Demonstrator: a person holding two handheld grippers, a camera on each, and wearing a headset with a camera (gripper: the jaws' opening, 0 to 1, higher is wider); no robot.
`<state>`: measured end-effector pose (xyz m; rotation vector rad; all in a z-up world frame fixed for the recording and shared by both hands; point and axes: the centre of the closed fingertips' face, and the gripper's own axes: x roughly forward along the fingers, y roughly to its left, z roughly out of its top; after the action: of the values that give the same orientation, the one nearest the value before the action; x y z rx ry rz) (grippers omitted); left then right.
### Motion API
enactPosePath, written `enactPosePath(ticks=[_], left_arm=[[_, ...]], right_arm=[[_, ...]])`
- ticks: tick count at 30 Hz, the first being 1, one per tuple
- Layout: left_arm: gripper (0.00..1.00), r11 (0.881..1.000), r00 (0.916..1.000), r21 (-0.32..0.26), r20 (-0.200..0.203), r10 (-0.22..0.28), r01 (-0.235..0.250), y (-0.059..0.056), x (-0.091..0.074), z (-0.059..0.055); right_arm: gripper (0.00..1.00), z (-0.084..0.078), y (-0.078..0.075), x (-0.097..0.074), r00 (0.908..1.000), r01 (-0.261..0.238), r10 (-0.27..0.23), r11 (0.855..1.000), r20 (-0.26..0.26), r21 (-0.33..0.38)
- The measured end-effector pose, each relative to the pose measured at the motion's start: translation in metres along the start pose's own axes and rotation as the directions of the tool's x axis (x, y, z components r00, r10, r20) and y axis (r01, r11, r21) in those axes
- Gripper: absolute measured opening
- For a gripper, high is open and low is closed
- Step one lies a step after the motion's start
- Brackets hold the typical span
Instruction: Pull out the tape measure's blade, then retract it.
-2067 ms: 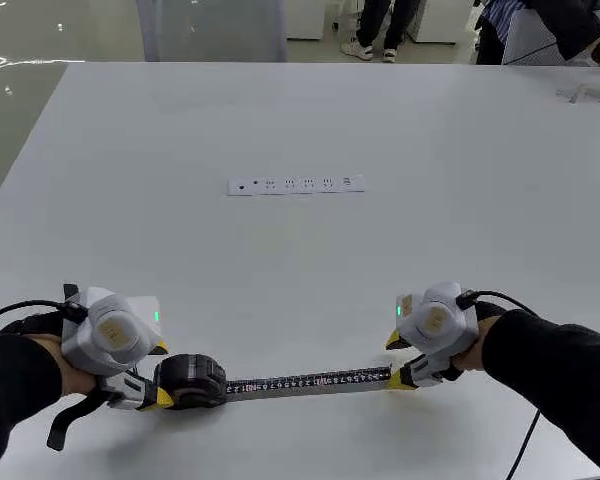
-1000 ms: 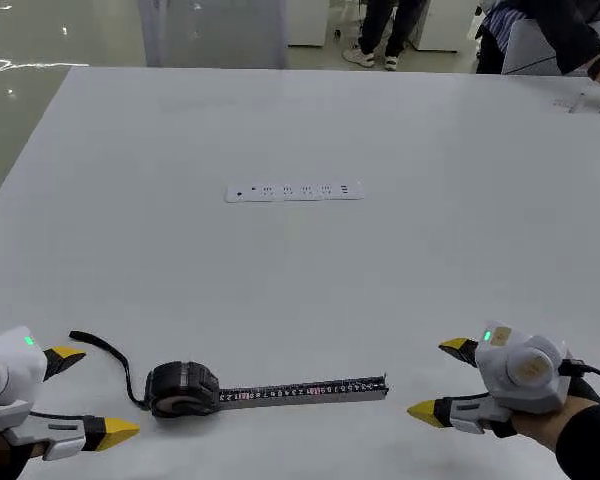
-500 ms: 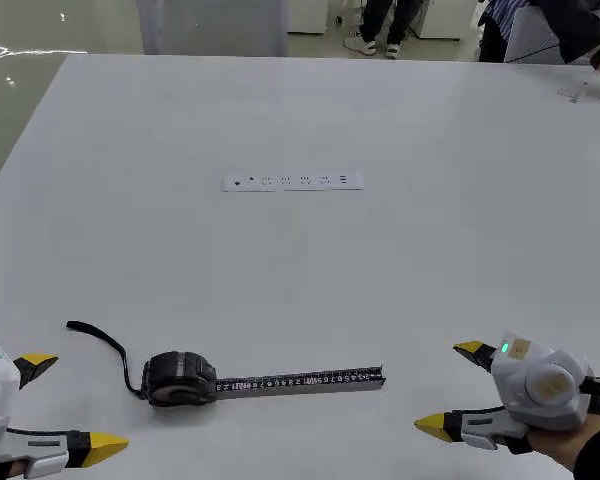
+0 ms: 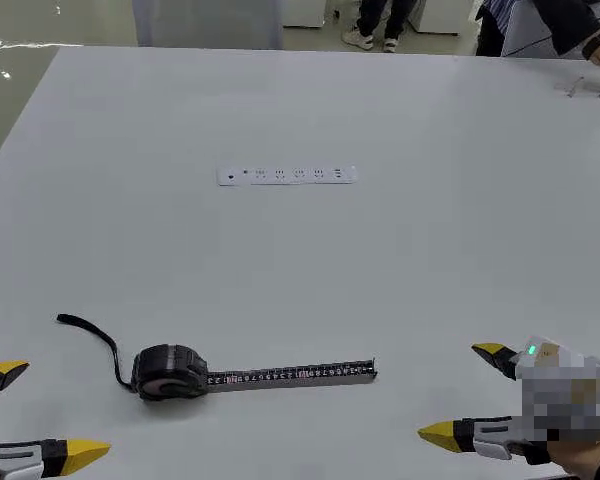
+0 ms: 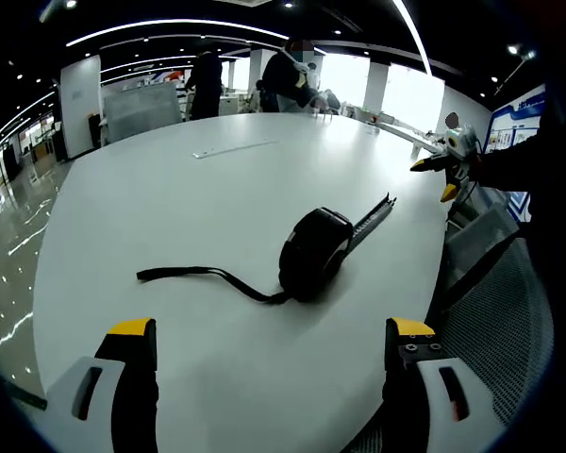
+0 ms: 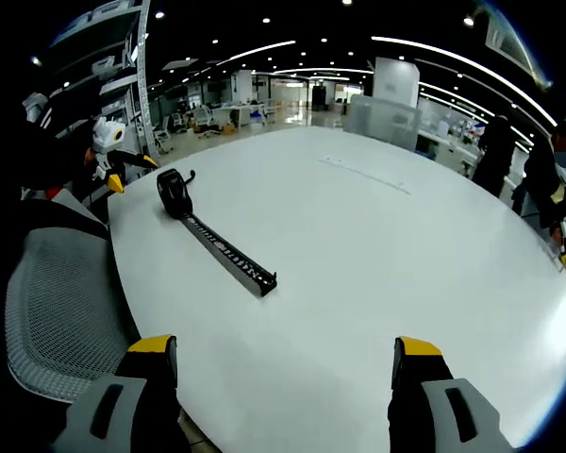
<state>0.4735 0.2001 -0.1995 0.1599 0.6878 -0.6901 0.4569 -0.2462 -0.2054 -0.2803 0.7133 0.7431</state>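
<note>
1. Looking down through the head view, I find the tape measure (image 4: 168, 372) lying on the bench (image 4: 380, 260) close to its near edge. Its blade (image 4: 292, 375) is stretched flat to the right and its wrist strap (image 4: 88, 335) curls off to the left. The left tongs (image 4: 42, 412) and right tongs (image 4: 465, 392) are both spread and empty, one off each end and well apart from the tape. A power strip (image 4: 287, 175) lies far back, with plenty of bare surface between it and the tape for moving.
2. In the left gripper view, my left tongs (image 5: 272, 330) gape wide with nothing between them. The tape measure (image 5: 313, 250) sits ahead and the wrist strap (image 5: 198, 276) trails toward me. I judge the housing to be dense and hard with a grippy shell, best pinched across its flat sides. The strap looks limp and is no use as a handle. The bench edge runs close on the right of this view, so there is little room to slide that way.
3. In the right gripper view, the right tongs (image 6: 286, 345) are also spread. The free end of the blade (image 6: 231, 255) is the part nearest me. I expect it to be thin, springy and slick, so I would take it flat at the tip. Pushed endways it may buckle, and unlocked it may whip back. A mesh chair (image 6: 57, 311) sits just past the bench edge at the left of this view.
</note>
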Motion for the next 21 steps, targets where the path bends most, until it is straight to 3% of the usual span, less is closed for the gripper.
enactPosePath(ticks=[3,15,21], left_arm=[[0.99,1.000,0.9999,-0.004,0.013,0.007,-0.007,0.002,-0.003,0.000],[0.99,1.000,1.0000,0.014,-0.005,0.006,-0.006,-0.005,-0.006,-0.005],[0.99,1.000,1.0000,0.019,-0.001,0.005,-0.005,-0.005,-0.006,-0.002]], right_arm=[[0.99,0.000,0.000,-0.006,0.9998,0.009,-0.009,1.000,0.019,0.015],[0.99,-0.006,0.000,-0.015,0.9997,0.015,-0.015,1.000,0.018,0.011],[0.99,-0.006,0.007,-0.017,0.9999,0.013,-0.013,1.000,0.009,0.011]])
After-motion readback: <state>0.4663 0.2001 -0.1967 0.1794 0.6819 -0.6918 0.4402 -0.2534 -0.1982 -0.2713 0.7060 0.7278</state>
